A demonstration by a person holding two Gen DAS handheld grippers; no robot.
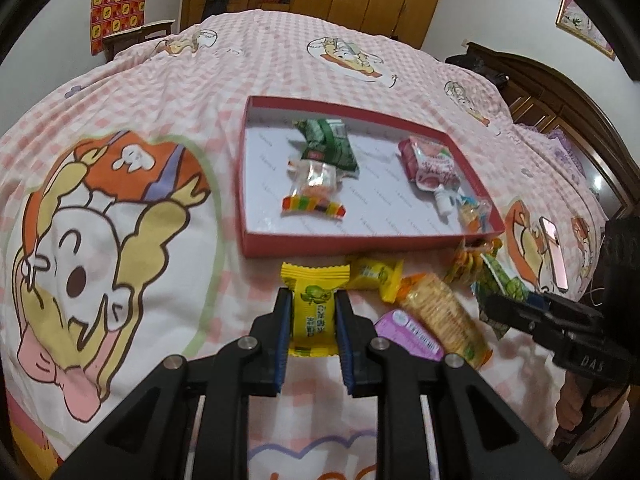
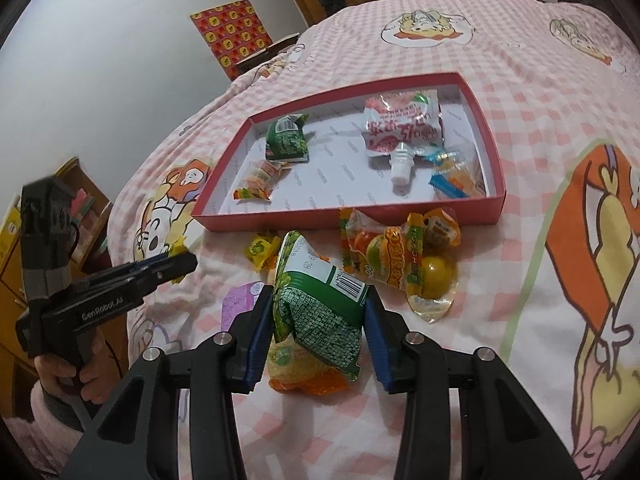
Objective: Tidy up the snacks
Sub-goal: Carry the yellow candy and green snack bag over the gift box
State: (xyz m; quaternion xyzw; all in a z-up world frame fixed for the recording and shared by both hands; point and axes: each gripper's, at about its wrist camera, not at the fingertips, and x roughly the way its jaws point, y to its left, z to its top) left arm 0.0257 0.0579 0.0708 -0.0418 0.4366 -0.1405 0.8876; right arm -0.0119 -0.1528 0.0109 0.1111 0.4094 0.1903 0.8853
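**Yellow sweet in my left jaws, green packet in my right**

Yellow wrapper is sitting pinched between the blue pads of my left gripper (image 1: 313, 304): I am holding a small yellow candy (image 1: 313, 307) upright, jaws drawn in narrow against its sides, above the pink checked bedspread (image 1: 280, 60). My right gripper (image 2: 319, 322) is clamping a green snack packet (image 2: 320, 312), its barcode end tilted up toward the camera; the jaws are closed on it at a middling width, pressing both sides of the bag.

I am looking past both at the red box (image 1: 360, 242) lying on the bed, just beyond the loose pile. Inside it are lying another green packet (image 1: 328, 144), a clear bag of colourful sweets (image 1: 314, 190), a pink spouted pouch (image 1: 432, 164) and a small clear bag (image 1: 474, 210) in the near right corner.

Just in front of the box, on the bedspread, are lying a second yellow candy (image 1: 378, 274), a sleeve of round crackers (image 1: 444, 316), a purple packet (image 1: 408, 332) partly under the crackers, and an orange jelly pack (image 2: 394, 262) beside a clear cup holding a yellow fruit jelly (image 2: 434, 280). A pink phone (image 1: 554, 256) is resting to the right of the box.
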